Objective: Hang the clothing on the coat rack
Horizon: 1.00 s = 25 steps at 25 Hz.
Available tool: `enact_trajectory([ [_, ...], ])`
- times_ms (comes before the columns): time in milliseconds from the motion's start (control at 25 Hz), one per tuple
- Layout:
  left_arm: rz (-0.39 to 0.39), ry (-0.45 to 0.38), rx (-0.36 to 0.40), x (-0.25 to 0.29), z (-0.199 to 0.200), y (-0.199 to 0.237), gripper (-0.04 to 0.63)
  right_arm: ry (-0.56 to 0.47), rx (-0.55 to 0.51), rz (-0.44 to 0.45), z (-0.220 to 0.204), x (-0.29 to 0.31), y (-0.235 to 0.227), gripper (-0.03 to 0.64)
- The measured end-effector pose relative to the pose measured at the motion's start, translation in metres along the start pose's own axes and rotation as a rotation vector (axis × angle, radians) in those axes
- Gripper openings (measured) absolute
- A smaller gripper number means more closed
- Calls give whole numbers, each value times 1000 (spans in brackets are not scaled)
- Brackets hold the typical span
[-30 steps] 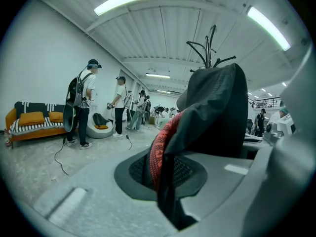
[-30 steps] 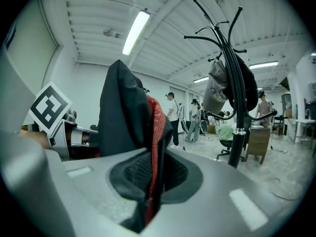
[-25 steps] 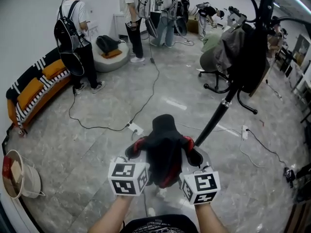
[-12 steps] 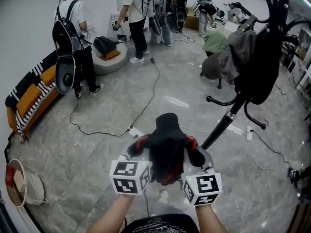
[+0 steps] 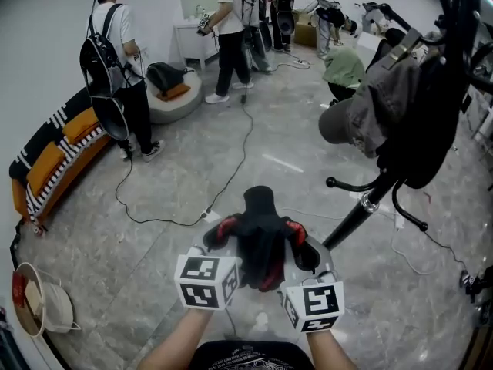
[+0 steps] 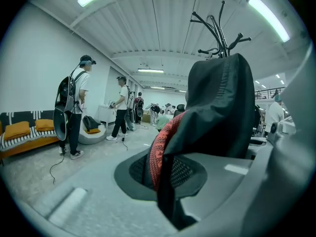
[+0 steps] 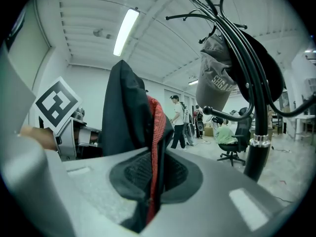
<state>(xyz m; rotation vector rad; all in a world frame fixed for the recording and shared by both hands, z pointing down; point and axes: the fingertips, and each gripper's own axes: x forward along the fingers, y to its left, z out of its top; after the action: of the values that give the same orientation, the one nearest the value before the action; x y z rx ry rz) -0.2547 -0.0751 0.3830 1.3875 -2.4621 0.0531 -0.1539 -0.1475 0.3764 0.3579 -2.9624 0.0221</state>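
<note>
A black garment with red trim [image 5: 262,233] hangs between my two grippers low in the head view. My left gripper [image 5: 223,241] is shut on its left edge, the red trim [image 6: 160,152] pinched between the pads. My right gripper [image 5: 296,245] is shut on its right edge [image 7: 153,177]. The black coat rack [image 5: 370,199] leans up to the right of the garment, its pole [image 7: 256,147] close by in the right gripper view. A grey cap [image 5: 362,118] and dark clothes [image 5: 424,122] hang on it; bare hooks [image 6: 217,28] fan out at the top.
Several people [image 5: 115,60] with backpacks stand at the back left. A striped sofa with orange cushions [image 5: 46,160] runs along the left wall. Cables [image 5: 231,168] and a power strip [image 5: 209,216] lie on the grey floor. A basket [image 5: 35,299] sits at the lower left.
Both grippers have carried the garment forward. The coat rack now looms larger and nearer at the right of the head view. The grip on the garment is unchanged.
</note>
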Motion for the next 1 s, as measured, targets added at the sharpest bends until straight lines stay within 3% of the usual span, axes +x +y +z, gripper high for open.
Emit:
enact_trajectory([
  [400,-63,4,24,29,9,-3,25,-3,-4,-65,3,15,-19,21],
  [1000,-349,54,103,69,21,-30,25,19,57,-365,3,0,-40,21],
])
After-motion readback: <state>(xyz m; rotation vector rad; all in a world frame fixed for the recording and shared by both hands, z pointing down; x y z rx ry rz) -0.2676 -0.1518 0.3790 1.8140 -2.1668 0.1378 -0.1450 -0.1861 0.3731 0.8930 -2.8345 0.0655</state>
